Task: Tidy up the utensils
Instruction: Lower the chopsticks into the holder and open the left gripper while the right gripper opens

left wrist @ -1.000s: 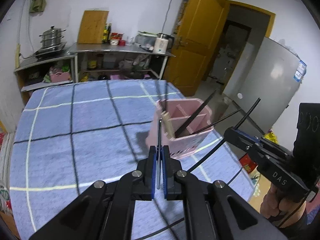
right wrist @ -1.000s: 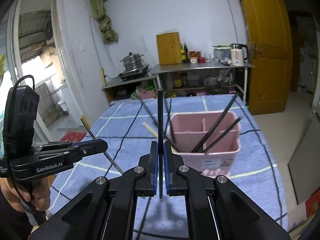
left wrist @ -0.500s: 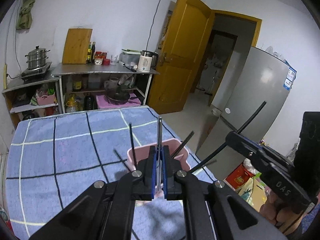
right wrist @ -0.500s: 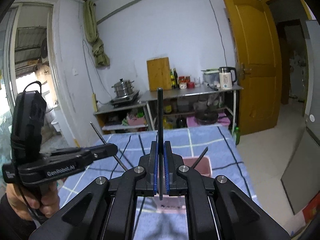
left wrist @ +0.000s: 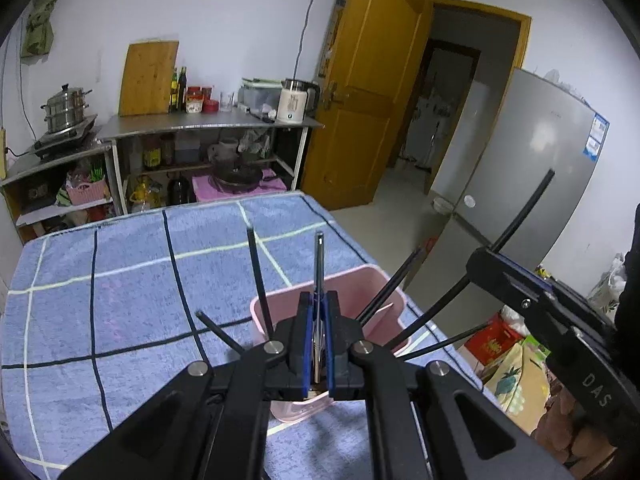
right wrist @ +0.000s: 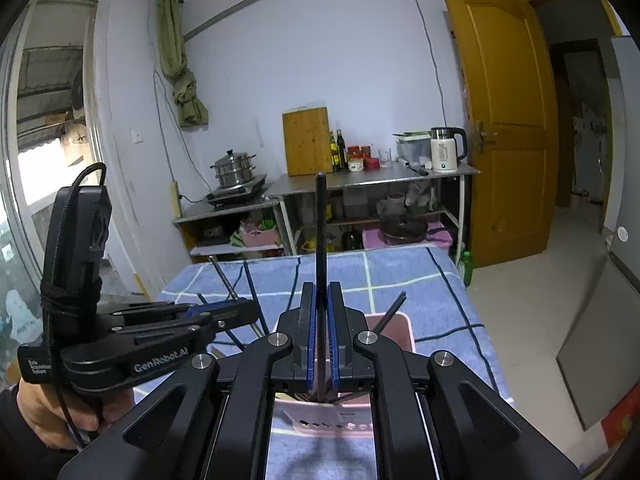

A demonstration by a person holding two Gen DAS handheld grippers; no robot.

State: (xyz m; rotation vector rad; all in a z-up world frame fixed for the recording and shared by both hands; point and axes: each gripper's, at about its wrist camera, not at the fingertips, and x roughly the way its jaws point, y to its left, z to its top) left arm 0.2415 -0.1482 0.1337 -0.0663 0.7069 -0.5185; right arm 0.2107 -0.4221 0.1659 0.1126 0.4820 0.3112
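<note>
A pink divided utensil bin (left wrist: 384, 292) stands near the right edge of the blue checked tablecloth (left wrist: 120, 280), with several black chopsticks (left wrist: 256, 276) leaning out of it. My left gripper (left wrist: 319, 300) hovers right over the bin, shut on a thin silvery chopstick (left wrist: 319, 256) that points up. To its right, my right gripper (left wrist: 480, 264) is shut on a black chopstick (left wrist: 532, 200). In the right wrist view my right gripper (right wrist: 320, 292) clamps that black chopstick (right wrist: 320, 220) above the bin (right wrist: 394, 328). There, the left gripper (right wrist: 244, 312) is at the left.
The table's right edge drops off just beyond the bin to the floor, where bags (left wrist: 516, 368) lie. A grey fridge (left wrist: 532, 184) and a yellow door (left wrist: 368, 96) are at the right. A steel counter (right wrist: 372, 180) with kettle, cutting board and pot lines the far wall.
Both grippers have moved forward over the pink bin, which now lies partly hidden beneath their fingers. Each still holds its chopstick, and the room's far wall fills more of the views.
</note>
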